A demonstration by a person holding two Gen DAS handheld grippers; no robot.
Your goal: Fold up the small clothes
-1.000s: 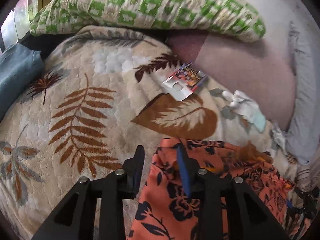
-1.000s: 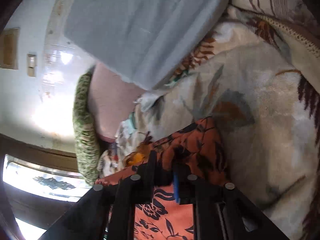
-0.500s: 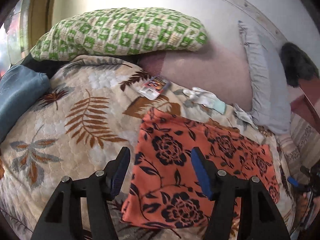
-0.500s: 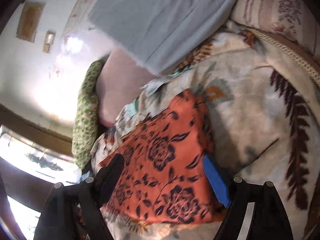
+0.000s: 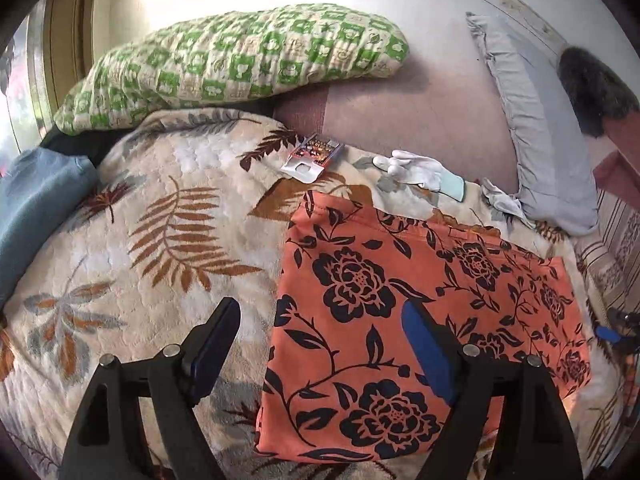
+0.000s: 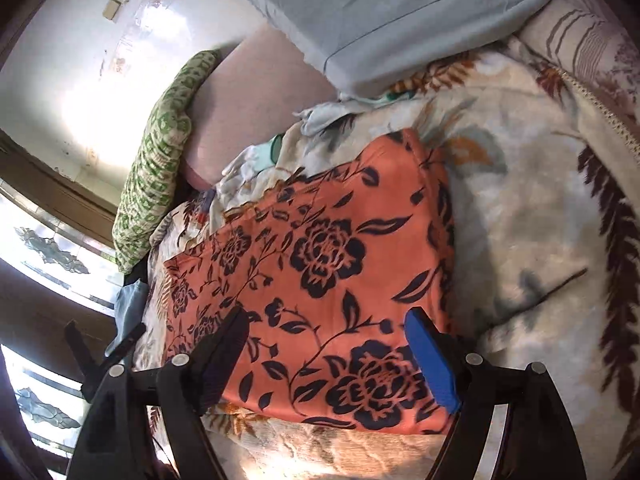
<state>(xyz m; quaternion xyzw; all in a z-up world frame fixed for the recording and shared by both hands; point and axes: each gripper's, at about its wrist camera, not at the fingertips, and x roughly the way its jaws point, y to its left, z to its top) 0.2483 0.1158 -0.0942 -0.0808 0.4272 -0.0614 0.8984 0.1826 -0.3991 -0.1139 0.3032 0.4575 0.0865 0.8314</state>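
Now the orange floral cloth (image 5: 400, 300) lies flat, a folded rectangle on the plush leaf-print blanket (image 5: 160, 240), lower centre. Left gripper (image 5: 320, 344) and right gripper (image 6: 328, 352) have just been opening, jaws apart, nothing between. Lower edges cut off.

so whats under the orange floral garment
The orange floral garment lies flat on the cream leaf-print blanket, which shows all around its edges. It looks folded, with a layered edge along its far side. Whatever is tucked between its layers or directly beneath it is covered.
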